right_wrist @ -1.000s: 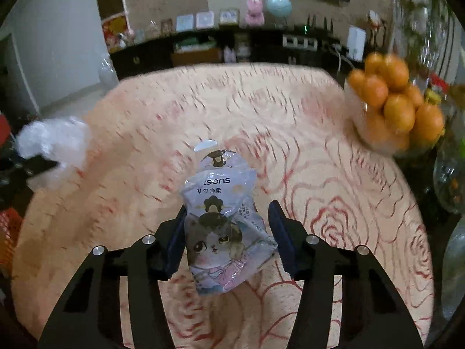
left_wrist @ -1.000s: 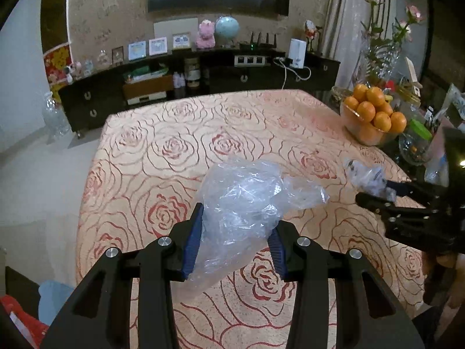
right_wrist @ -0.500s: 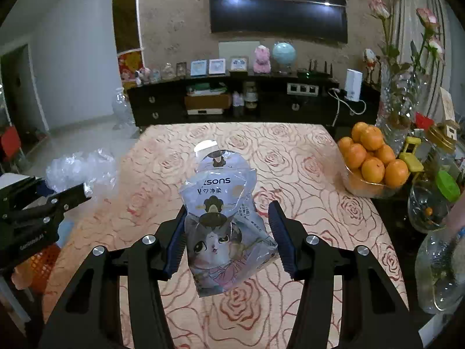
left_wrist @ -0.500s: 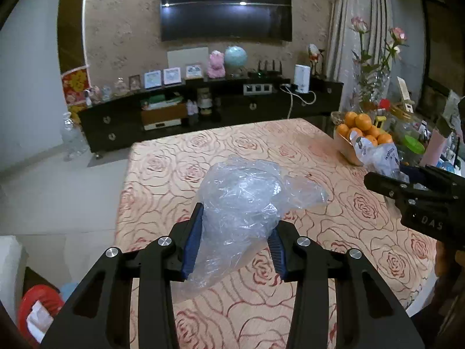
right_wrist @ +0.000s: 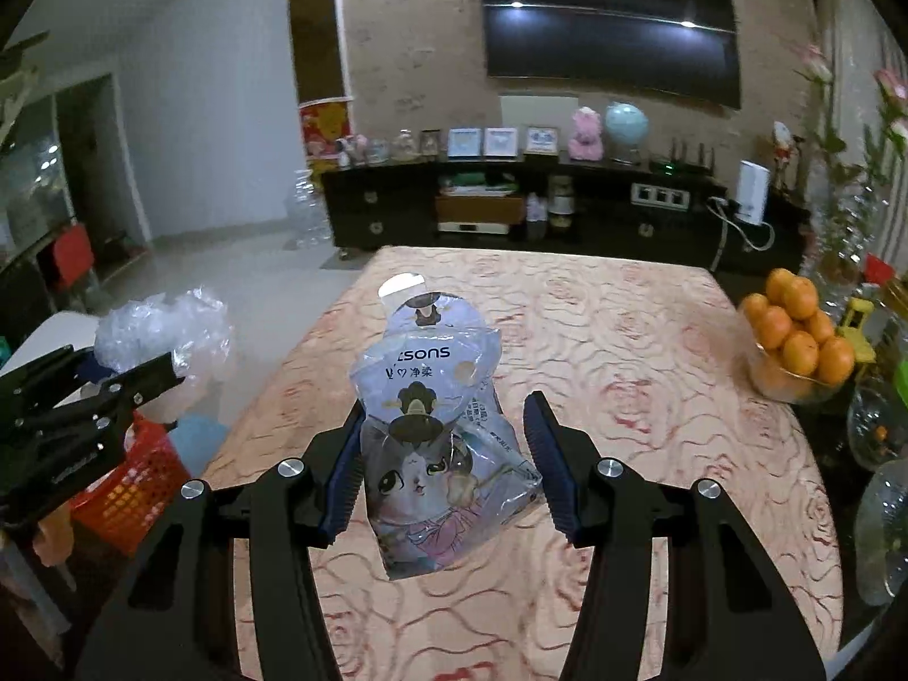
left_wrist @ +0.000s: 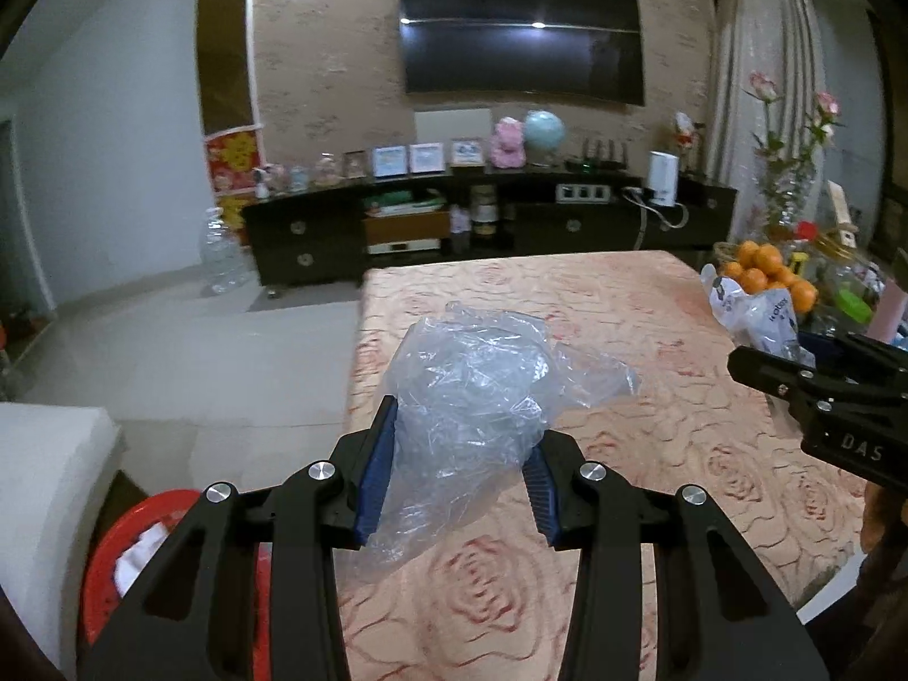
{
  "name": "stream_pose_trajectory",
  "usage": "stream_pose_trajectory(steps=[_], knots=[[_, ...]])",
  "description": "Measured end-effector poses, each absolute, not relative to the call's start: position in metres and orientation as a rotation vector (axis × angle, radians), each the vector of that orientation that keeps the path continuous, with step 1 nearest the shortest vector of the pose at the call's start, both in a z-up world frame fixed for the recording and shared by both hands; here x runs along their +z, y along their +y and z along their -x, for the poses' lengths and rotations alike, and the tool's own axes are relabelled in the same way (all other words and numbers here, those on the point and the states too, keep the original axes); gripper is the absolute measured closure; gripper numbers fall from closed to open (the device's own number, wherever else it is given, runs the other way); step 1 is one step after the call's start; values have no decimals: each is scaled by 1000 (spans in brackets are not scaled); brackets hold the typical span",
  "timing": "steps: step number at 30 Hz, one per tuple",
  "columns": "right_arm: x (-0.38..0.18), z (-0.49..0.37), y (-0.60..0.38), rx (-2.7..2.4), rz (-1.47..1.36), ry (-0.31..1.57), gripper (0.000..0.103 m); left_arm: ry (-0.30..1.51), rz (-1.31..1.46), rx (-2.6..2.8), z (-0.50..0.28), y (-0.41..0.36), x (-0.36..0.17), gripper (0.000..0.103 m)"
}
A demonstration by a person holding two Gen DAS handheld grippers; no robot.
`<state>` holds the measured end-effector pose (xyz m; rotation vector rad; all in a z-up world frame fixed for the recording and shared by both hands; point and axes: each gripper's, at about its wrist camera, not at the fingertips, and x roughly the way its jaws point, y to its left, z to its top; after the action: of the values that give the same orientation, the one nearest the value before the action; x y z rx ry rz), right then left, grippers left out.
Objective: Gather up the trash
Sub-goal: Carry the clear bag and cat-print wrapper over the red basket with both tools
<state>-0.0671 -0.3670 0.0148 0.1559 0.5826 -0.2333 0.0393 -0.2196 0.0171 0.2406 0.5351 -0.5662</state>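
Observation:
My left gripper (left_wrist: 459,442) is shut on a crumpled clear plastic bag (left_wrist: 471,386), held in the air above the near left corner of the rose-patterned table (left_wrist: 624,306). My right gripper (right_wrist: 442,442) is shut on a pale pouch with a cartoon cat (right_wrist: 431,397), lifted over the table's near edge. In the left wrist view the right gripper (left_wrist: 794,363) shows at the right with the pouch (left_wrist: 760,312) sticking out of it. In the right wrist view the left gripper (right_wrist: 142,380) and its plastic bag (right_wrist: 164,329) are at the left, over the floor beside the table.
A red basket (left_wrist: 108,562) with something white inside stands on the floor below the left gripper, also seen as the red basket (right_wrist: 130,482). A bowl of oranges (right_wrist: 794,340), glass jars and a vase crowd the table's right edge. A dark TV cabinet (right_wrist: 511,215) lines the far wall.
Both grippers have risen and drawn back from the table, each still holding its item. The views tilted upward, bringing the TV in. The left gripper shifted left, so the floor and red basket now show.

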Motion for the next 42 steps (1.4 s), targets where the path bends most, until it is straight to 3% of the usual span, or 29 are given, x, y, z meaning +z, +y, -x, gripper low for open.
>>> stream_pose_trajectory(steps=[42], knots=[[10, 4, -274, 17, -183, 640, 51, 544, -162, -333, -61, -123, 19, 63]])
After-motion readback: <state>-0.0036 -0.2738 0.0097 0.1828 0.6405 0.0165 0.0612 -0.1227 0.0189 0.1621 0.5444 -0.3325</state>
